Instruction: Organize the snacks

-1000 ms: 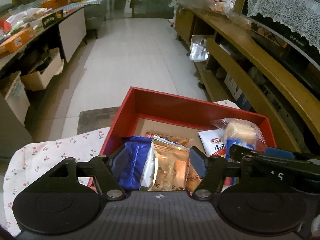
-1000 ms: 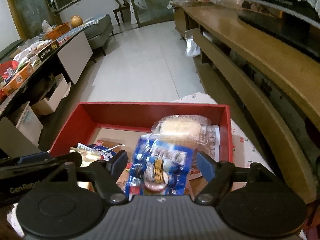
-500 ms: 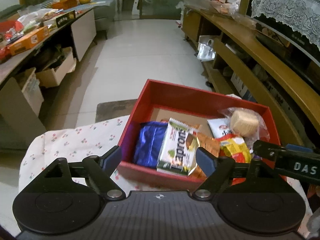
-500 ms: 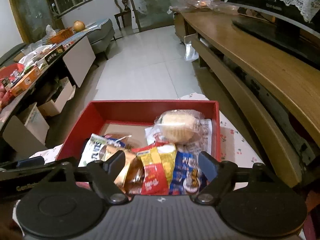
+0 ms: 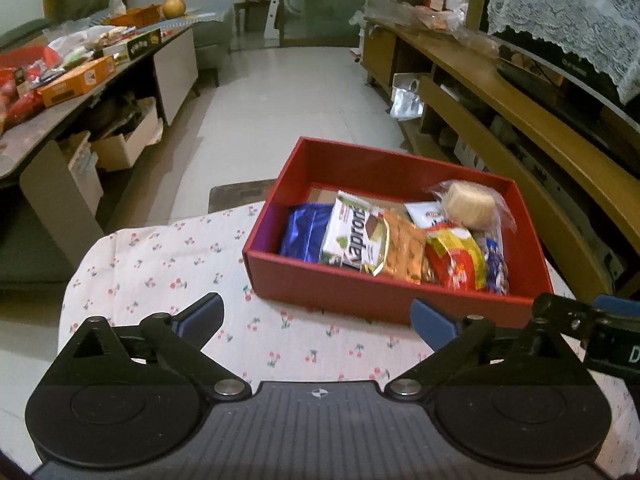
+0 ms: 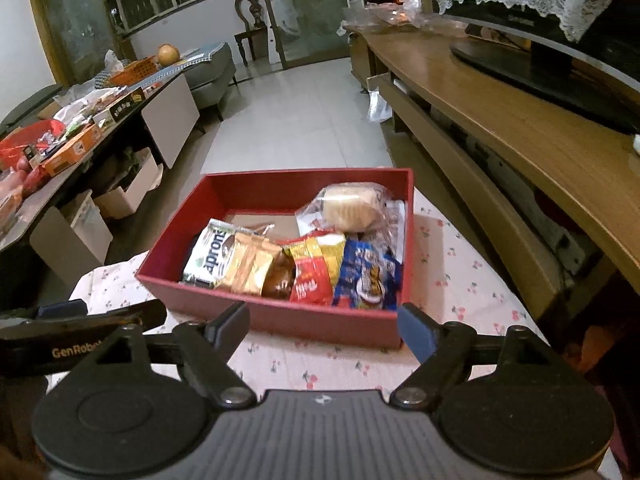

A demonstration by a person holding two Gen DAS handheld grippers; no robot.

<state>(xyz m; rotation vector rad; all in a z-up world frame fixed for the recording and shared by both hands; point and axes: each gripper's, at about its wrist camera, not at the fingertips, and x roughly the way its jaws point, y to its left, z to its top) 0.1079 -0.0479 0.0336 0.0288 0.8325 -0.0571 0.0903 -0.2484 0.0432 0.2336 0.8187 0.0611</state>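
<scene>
A red box (image 5: 360,292) stands on a cherry-print cloth (image 5: 160,272) and holds several snacks: a blue packet (image 5: 304,228), a white wafer pack (image 5: 352,236), a golden packet (image 5: 404,248), a red-and-yellow packet (image 5: 456,260) and a bagged round cake (image 5: 468,204). My left gripper (image 5: 318,316) hangs over the cloth short of the box's near wall, its jaws opening with nothing between them. From the right wrist, the box (image 6: 280,316) shows a blue cookie pack (image 6: 366,276) in its near right corner. My right gripper (image 6: 324,320) is open and empty before that wall.
A long wooden bench (image 6: 520,120) with a television foot (image 6: 540,68) runs along the right. A cluttered side table (image 5: 60,92) with cardboard boxes (image 5: 128,144) beneath it lines the left. Tiled floor lies beyond the box.
Both grippers have drawn back out of the box. The packets that were between their jaws now lie in the box. The left jaws have spread much wider.
</scene>
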